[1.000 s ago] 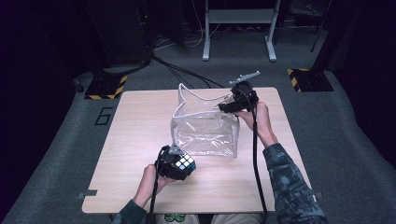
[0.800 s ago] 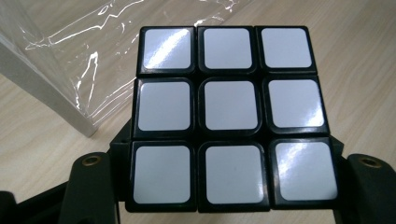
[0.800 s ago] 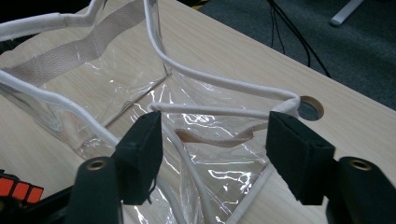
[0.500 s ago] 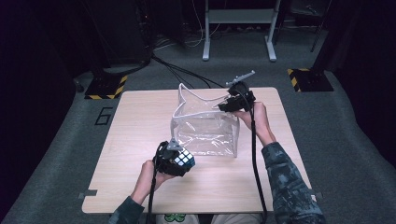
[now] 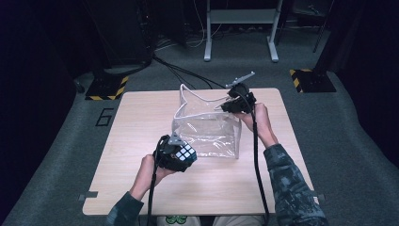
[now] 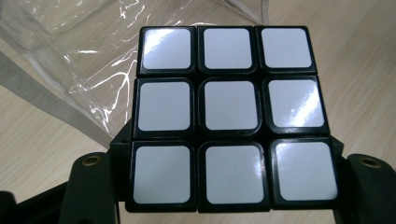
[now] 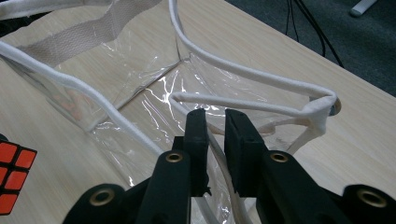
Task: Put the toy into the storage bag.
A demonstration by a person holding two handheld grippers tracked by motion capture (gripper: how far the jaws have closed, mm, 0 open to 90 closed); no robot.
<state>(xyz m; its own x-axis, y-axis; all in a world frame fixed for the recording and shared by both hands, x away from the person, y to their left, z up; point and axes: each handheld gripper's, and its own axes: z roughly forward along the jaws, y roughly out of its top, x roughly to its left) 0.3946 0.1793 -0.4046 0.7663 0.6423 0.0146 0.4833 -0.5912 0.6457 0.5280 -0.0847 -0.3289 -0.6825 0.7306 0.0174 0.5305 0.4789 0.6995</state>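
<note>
The black-framed puzzle cube with coloured square stickers [image 5: 181,157] sits clamped between the jaws of the left gripper [image 5: 171,154], lifted just off the pale wooden table [image 5: 141,117] at the near left corner of the clear plastic bag with white fabric trim [image 5: 209,125]. In the left gripper view the cube's white face [image 6: 229,114] is towards the camera, the jaws pressing on its two sides.

The step in hand looks like loading the cube into the bag. The right gripper [image 7: 217,123] has its jaws nearly together around the bag's white rim cord [image 7: 219,154] at the far right corner; they have just been closing, with the cord between them, though whether the pads already pinch it cannot be told. The next move calls for that grip to hold the mouth open while the cube is carried up over the near rim and lowered inside.

Compared with a second ago, the cube and left gripper sit higher and closer to the bag; the right hand has kept its place.
</note>
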